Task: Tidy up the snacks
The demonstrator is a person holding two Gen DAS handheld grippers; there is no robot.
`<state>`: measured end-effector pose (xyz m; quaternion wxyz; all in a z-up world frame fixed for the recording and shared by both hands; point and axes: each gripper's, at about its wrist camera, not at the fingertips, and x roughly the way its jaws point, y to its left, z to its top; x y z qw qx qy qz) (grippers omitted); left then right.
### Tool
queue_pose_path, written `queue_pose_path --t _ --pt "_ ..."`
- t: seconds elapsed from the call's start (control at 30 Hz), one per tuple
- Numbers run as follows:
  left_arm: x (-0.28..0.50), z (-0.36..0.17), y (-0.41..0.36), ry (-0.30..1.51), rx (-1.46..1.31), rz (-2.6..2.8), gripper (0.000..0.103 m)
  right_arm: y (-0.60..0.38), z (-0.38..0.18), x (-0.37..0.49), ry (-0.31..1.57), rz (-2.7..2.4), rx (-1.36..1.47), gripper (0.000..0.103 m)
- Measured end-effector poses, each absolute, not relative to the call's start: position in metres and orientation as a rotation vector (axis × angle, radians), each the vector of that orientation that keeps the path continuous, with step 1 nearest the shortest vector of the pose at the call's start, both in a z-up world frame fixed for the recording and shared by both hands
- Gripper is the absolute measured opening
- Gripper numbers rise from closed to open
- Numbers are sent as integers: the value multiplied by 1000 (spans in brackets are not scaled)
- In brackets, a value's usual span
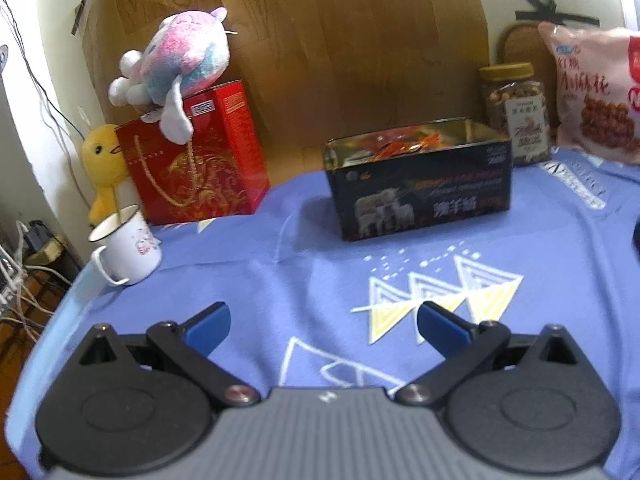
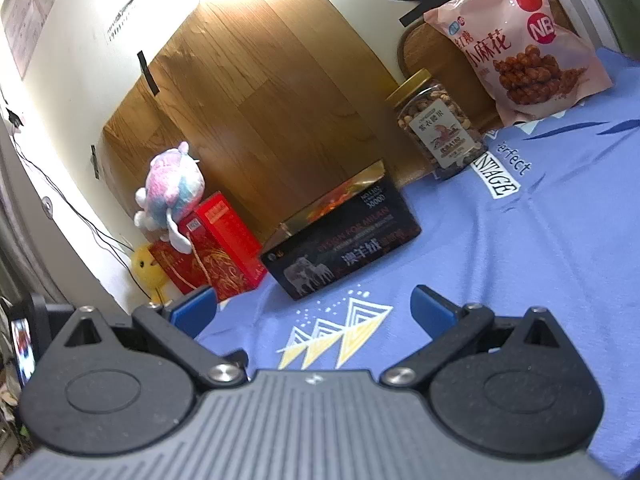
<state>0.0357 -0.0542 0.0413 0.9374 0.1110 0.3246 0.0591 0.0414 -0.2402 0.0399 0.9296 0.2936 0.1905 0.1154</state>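
Observation:
A black open-top tin box with sheep pictures stands on the blue cloth and holds orange snack packets. It also shows in the right wrist view. A nut jar with a yellow lid and a pink snack bag stand behind it to the right. My left gripper is open and empty above the cloth in front of the box. My right gripper is open and empty, also short of the box.
A red gift box with a plush toy on top stands at the back left, with a yellow duck toy and a white enamel mug near the table's left edge. A wooden board leans against the wall.

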Motion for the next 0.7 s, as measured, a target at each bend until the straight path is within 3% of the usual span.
queue_pose_path --t 0.7 --pt "47 43 -74 677 165 9 103 -250 41 13 360 111 526 103"
